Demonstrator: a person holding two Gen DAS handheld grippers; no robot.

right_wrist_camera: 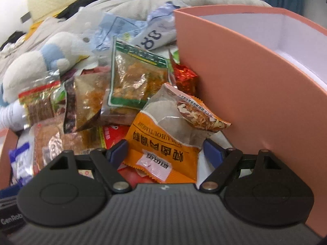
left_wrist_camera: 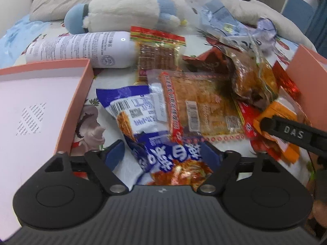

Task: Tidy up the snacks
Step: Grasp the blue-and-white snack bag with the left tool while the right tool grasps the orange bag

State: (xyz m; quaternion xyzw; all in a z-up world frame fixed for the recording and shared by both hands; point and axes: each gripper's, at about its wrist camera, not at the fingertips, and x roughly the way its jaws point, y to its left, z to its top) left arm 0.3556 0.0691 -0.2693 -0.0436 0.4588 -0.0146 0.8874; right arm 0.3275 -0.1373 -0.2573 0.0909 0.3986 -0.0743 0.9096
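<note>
A heap of snack packets lies on a bed between two pink boxes. My left gripper (left_wrist_camera: 162,153) is open, its blue pads either side of a blue-and-white packet (left_wrist_camera: 143,118). A clear packet with a red edge (left_wrist_camera: 200,106) lies just beyond it. My right gripper (right_wrist_camera: 165,150) is open around an orange packet (right_wrist_camera: 163,143), which also shows in the left wrist view (left_wrist_camera: 280,122). A green-edged packet (right_wrist_camera: 137,77) stands behind it. A shallow pink box (left_wrist_camera: 30,106) is at the left, a deep pink box (right_wrist_camera: 255,85) at the right.
A white bottle (left_wrist_camera: 81,49) lies behind the shallow box. A blue-and-white plush toy (left_wrist_camera: 122,10) and crumpled bedding sit beyond the heap. A red foil cube (right_wrist_camera: 185,77) rests against the deep box. A pale blue bag (left_wrist_camera: 224,20) lies at the back.
</note>
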